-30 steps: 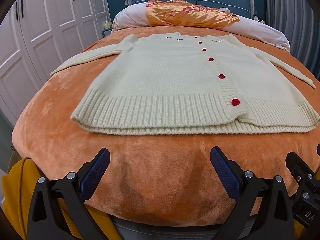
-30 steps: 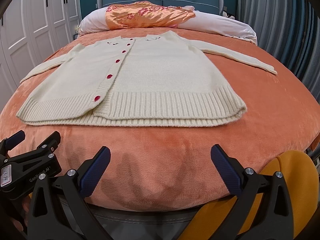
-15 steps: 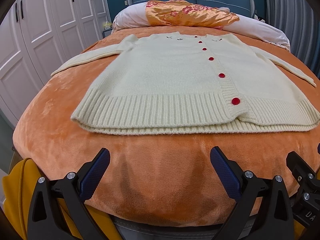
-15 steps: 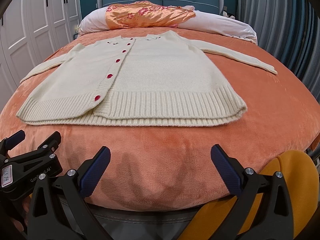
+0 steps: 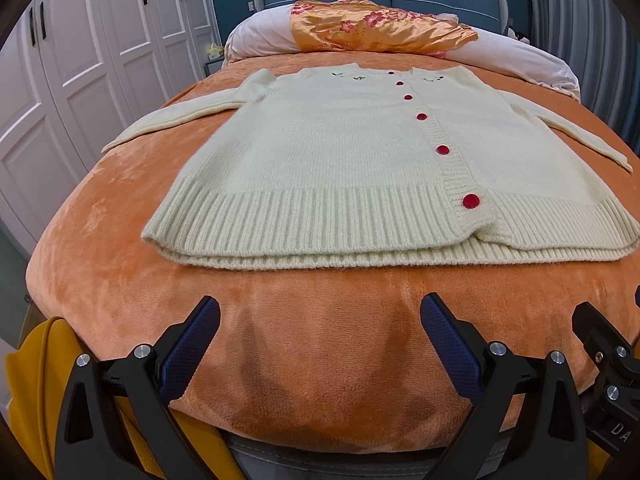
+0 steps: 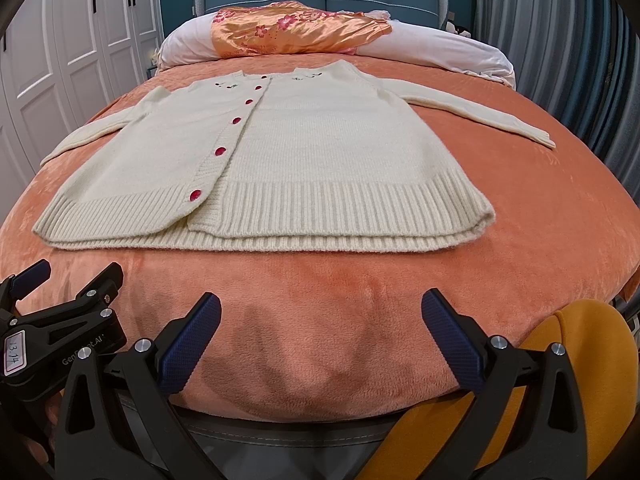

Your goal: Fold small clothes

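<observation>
A cream knitted cardigan [image 5: 340, 160] with red buttons lies flat and buttoned on the orange blanket [image 5: 312, 320], both sleeves spread out to the sides; it also shows in the right wrist view [image 6: 312, 152]. My left gripper [image 5: 320, 340] is open and empty, low over the blanket's near edge, short of the ribbed hem. My right gripper [image 6: 320, 340] is open and empty at the same near edge, beside the left gripper [image 6: 60, 320] that shows at its left.
The orange blanket [image 6: 540, 208] covers the whole bed. A floral orange pillow [image 5: 372, 24] and a white bolster [image 5: 532, 64] lie at the blue headboard. White wardrobes [image 5: 80, 60] stand left of the bed. Yellow fabric [image 6: 580, 380] hangs below the near edge.
</observation>
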Demonstrator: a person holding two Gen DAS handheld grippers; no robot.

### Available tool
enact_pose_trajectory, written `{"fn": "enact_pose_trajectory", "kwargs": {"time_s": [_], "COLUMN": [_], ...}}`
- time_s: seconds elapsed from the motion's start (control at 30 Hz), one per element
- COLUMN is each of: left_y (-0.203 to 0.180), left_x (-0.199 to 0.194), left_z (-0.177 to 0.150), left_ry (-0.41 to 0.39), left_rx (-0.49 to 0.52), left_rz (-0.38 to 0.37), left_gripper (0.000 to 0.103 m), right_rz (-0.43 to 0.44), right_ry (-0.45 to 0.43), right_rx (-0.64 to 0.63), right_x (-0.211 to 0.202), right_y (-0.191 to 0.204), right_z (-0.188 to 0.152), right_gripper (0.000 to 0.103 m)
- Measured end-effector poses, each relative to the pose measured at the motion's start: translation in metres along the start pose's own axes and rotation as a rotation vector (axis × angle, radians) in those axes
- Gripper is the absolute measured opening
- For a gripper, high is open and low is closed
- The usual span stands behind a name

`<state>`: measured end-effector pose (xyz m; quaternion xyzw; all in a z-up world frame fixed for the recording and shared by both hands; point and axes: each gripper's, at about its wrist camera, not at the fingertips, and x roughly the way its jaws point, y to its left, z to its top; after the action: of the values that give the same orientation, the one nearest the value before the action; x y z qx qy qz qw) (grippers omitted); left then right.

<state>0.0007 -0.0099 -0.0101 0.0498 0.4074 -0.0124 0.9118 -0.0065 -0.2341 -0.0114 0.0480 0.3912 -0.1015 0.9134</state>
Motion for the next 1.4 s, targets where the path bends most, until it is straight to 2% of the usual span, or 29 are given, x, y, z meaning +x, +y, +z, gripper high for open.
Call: {"fn": "enact_pose_trajectory", "kwargs": {"time_s": [0.53,0.73,0.93,1.1,1.27,1.33,1.4], "left_y": [0.0,0.011,0.018,0.017,0.009,0.006,0.002], "left_x": [0.0,0.0,0.0,0.009,0.021,0.029,0.041], "left_z": [0.0,0.006,0.022,0.044,0.065,0.074,0.083], "left_ry": [-0.002,0.018,0.015,0.022,-0.002,0.019,0.073], "left_rx": [-0.006,-0.037,-0.028,-0.044,-0.052,-0.069,-0.066], "left_rz": [0.012,-0.041,-0.052,-0.067,-0.033,-0.032,-0.025], "left_gripper": [0.098,0.098,0.098,0.098,0.098,0.098,0.098], "right_rz": [0.016,0.028,-0.038,-0.115,-0.169,-0.16,-0.151], "right_ry": [-0.001,-0.019,-0.053,-0.041,-0.028,-0.033,-0.04], "right_rx": [0.015,0.097,0.227,0.386,0.539,0.586,0.626], "right_x": [0.001,0.003,0.022,0.067,0.118,0.134,0.154], "right_y": [0.0,-0.029,-0.114,-0.218,-0.315,-0.339,-0.362], "right_z": [-0.001,0.017,0.056,0.102,0.146,0.159,0.173], "right_gripper": [0.098,0.098,0.098,0.098,0.098,0.098,0.098]}}
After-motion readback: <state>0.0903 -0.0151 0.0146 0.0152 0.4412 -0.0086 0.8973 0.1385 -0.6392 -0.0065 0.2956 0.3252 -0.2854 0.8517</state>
